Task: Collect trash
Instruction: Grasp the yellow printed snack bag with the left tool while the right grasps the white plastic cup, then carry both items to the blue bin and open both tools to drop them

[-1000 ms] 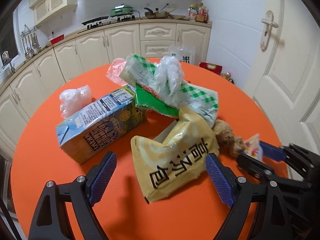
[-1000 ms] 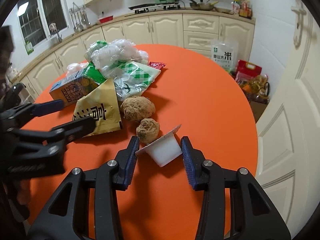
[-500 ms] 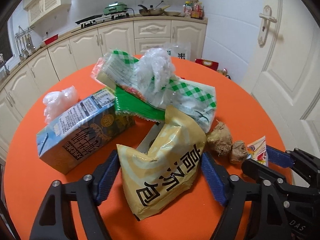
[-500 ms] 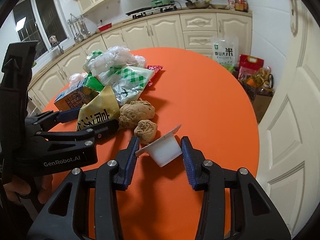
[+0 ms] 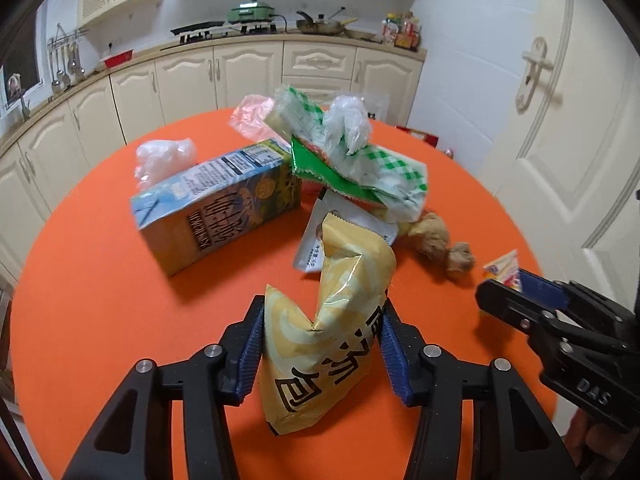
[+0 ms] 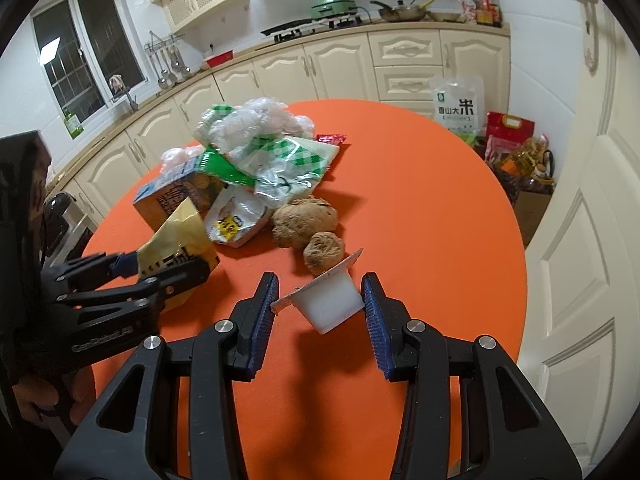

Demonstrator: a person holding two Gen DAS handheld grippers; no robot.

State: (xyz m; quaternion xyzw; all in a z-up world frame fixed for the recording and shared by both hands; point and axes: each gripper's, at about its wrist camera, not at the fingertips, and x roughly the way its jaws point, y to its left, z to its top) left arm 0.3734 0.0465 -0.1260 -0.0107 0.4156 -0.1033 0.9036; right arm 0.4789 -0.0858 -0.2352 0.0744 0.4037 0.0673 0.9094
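Observation:
My left gripper (image 5: 320, 344) has its jaws closing on a yellow snack bag (image 5: 340, 280), which crumples and stands up between the blue pads. The right wrist view shows the same bag (image 6: 180, 240) in the left gripper (image 6: 160, 276) at the left. My right gripper (image 6: 320, 316) is shut on a small white plastic cup (image 6: 328, 304) with a peeled foil lid, held tilted just above the orange table (image 6: 420, 220). In the left wrist view the right gripper (image 5: 520, 292) appears at the right edge.
Behind lie a drink carton (image 5: 216, 208), a white packet (image 5: 320, 240), a green-checked bag (image 5: 376, 168), clear plastic (image 5: 164, 156) and two brown lumps (image 6: 306, 216). Kitchen cabinets ring the table. A door stands right. A rice bag (image 6: 456, 104) sits on the floor.
The left gripper moved forward around the yellow bag and narrowed onto it, crumpling it upright and uncovering the white packet. The right gripper kept its grip on the cup and stayed put.

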